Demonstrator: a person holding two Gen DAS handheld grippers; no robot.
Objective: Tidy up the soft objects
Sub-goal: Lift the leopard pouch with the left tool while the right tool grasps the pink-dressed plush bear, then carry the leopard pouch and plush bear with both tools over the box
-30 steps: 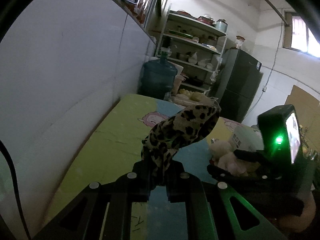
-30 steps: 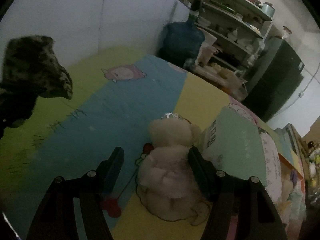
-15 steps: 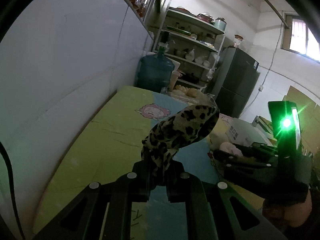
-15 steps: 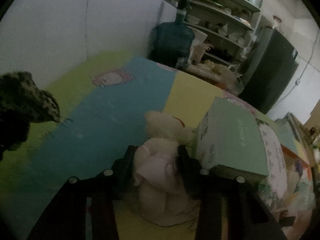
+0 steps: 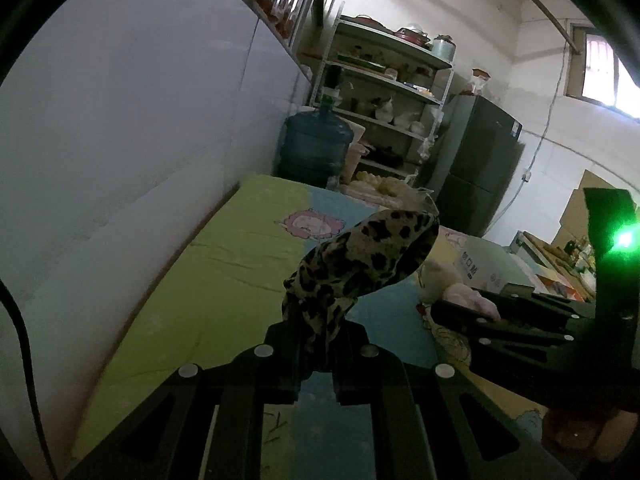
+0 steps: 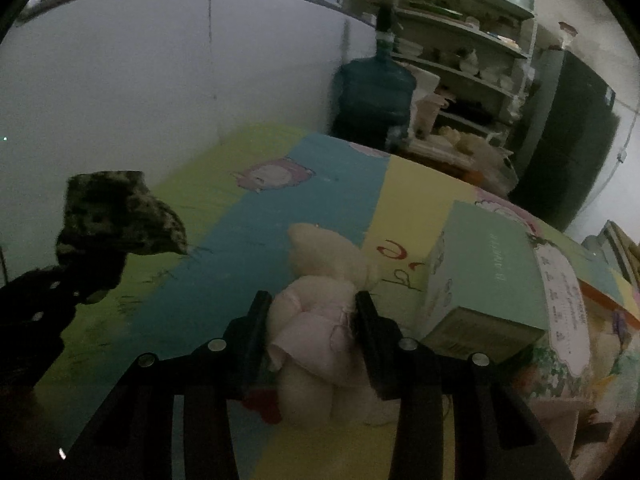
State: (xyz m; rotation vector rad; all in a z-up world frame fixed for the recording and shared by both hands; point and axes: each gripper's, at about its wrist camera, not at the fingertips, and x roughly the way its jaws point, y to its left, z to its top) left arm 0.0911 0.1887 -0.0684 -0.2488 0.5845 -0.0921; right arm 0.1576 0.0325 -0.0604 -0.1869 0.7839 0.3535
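Left wrist view: the left tongs (image 5: pixel 316 344) are clamped tight on a leopard cloth (image 5: pixel 360 260), which stands up out of the jaws above the mat (image 5: pixel 200 280). The grip is low on a bunched end, so the free part could flop; best to hold this hand level while the other works. The right tongs (image 5: pixel 460 314) show at the right, beside a pale plush (image 5: pixel 464 294).

Right wrist view: the right tongs (image 6: pixel 316 320) pinch the plush (image 6: pixel 320 320) at its waist, pads pressed into both sides, its head toward a green box (image 6: pixel 488 264) just beside it. Lifting straight up, I judge, would keep the toy from dragging against the box; the soft body may slip if squeezed loosely.
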